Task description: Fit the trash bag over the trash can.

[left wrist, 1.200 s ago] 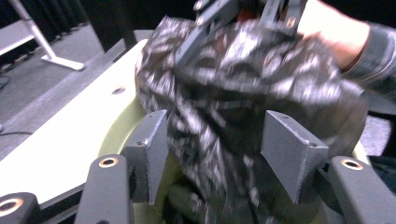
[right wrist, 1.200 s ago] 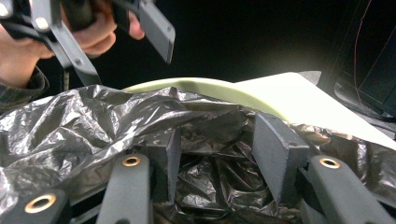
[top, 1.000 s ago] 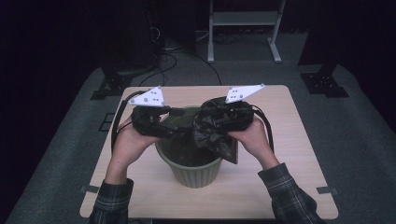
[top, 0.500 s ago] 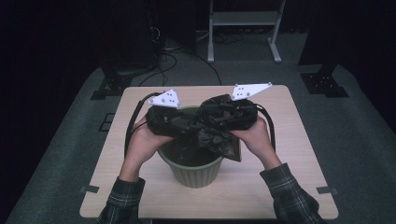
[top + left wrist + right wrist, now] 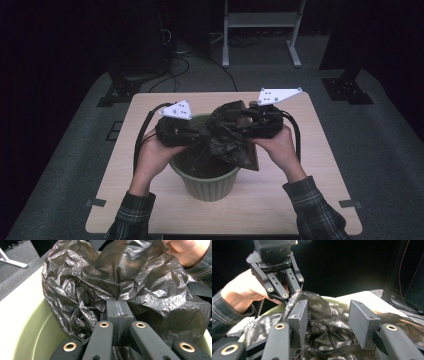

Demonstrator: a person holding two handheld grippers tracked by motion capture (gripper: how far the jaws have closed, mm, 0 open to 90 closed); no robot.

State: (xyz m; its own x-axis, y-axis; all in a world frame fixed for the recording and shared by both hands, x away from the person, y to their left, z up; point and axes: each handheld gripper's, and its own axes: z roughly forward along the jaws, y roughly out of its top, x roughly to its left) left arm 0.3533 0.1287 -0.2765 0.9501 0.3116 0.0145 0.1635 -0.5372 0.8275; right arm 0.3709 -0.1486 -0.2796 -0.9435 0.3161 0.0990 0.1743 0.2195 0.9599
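**Black bag held over a green bin on a pale table**

A pale wooden table [image 5: 280, 200] stands on grey carpet in a dark room. Nearest the camera in the high view, two forearms in plaid sleeves [image 5: 312, 207] come in from the bottom edge. Between them sits the round olive-green plastic bin [image 5: 210, 182], upright, near the table's front middle.

Just above the bin's rim the crumpled black plastic bag [image 5: 227, 140] hangs partly inside the bin and spills over its right side. The left gripper [image 5: 117, 302] has its jaws pressed together on a fold of the bag, seen plainly in the left gripper view. The right gripper [image 5: 328, 315] has its jaws spread apart, the bag lying loose between and below them. Both hands are held level, palms inward, the grippers pointing at each other across the bin.

No writing can be read on the bin or bag.

Farther back, black cables [image 5: 200, 55] trail over the floor, and a grey metal stand [image 5: 260, 30] rises beyond the table.
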